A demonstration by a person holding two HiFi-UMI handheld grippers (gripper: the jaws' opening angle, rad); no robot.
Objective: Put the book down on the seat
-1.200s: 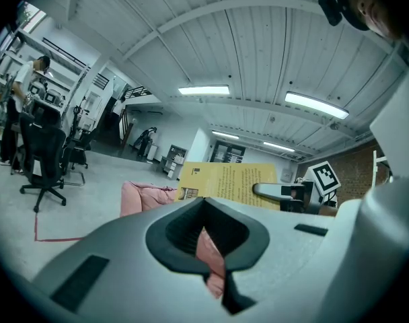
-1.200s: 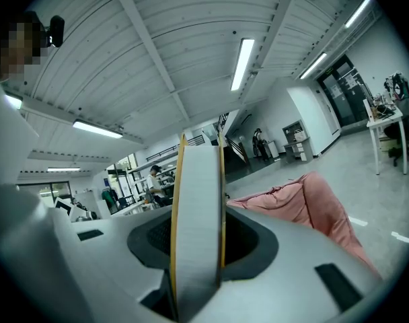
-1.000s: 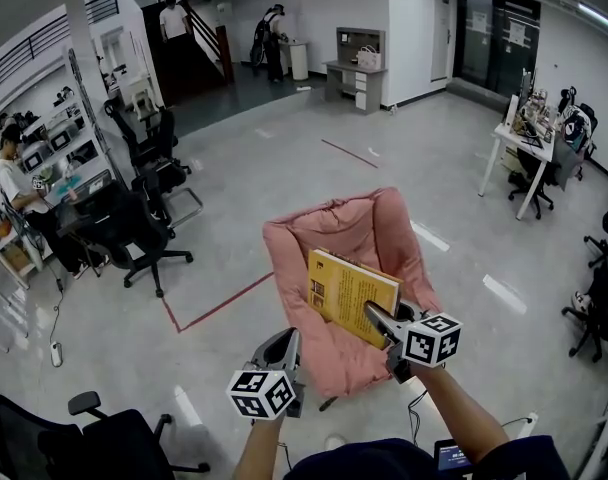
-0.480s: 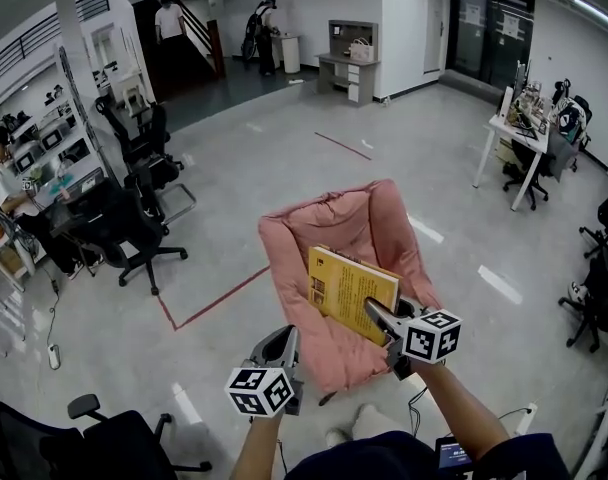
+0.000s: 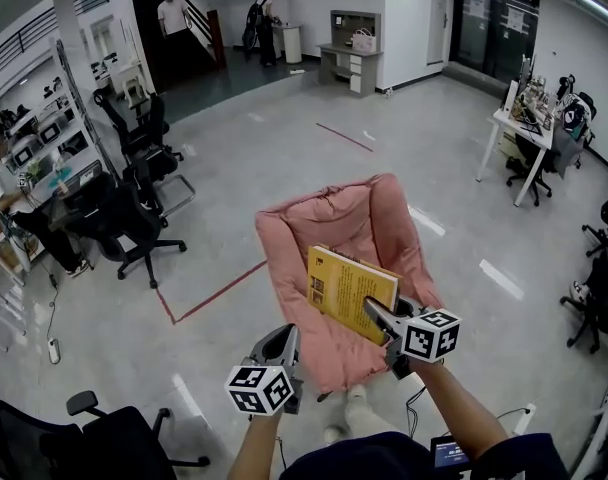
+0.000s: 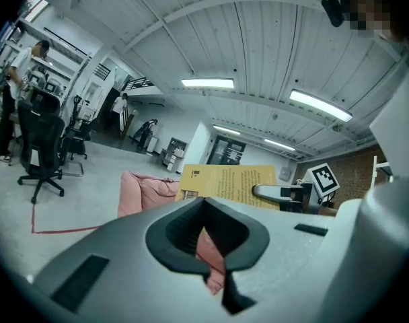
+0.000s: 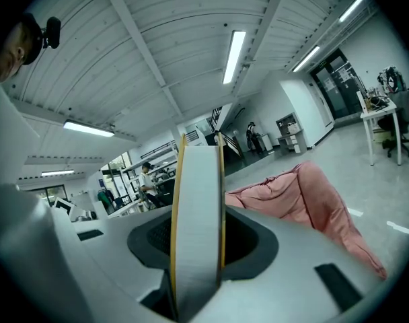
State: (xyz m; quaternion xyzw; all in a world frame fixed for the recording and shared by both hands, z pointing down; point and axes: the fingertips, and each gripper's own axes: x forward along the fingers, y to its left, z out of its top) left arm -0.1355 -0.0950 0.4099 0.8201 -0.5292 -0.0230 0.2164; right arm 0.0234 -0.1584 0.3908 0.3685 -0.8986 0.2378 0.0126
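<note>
A yellow book (image 5: 349, 288) hangs tilted over the pink cushioned seat (image 5: 334, 228) in the head view. My right gripper (image 5: 377, 320) is shut on the book's near lower edge. In the right gripper view the book's (image 7: 198, 200) white page edge stands upright between the pads, with the seat (image 7: 305, 200) behind it to the right. My left gripper (image 5: 281, 346) hovers at the seat's front left corner, shut and holding nothing. In the left gripper view its jaws (image 6: 208, 231) meet, and beyond them are the book (image 6: 225, 182), the seat (image 6: 147, 188) and the right gripper (image 6: 275, 194).
Black office chairs (image 5: 134, 223) stand at the left, with another (image 5: 94, 438) at the bottom left. A red tape line (image 5: 219, 293) runs across the floor left of the seat. A white desk (image 5: 509, 133) stands far right. A shoe (image 5: 356, 403) shows below the seat's front.
The head view has shifted a little, and a shoe has come into sight under the seat's front. The book stays gripped over the seat; neither gripper has visibly shifted.
</note>
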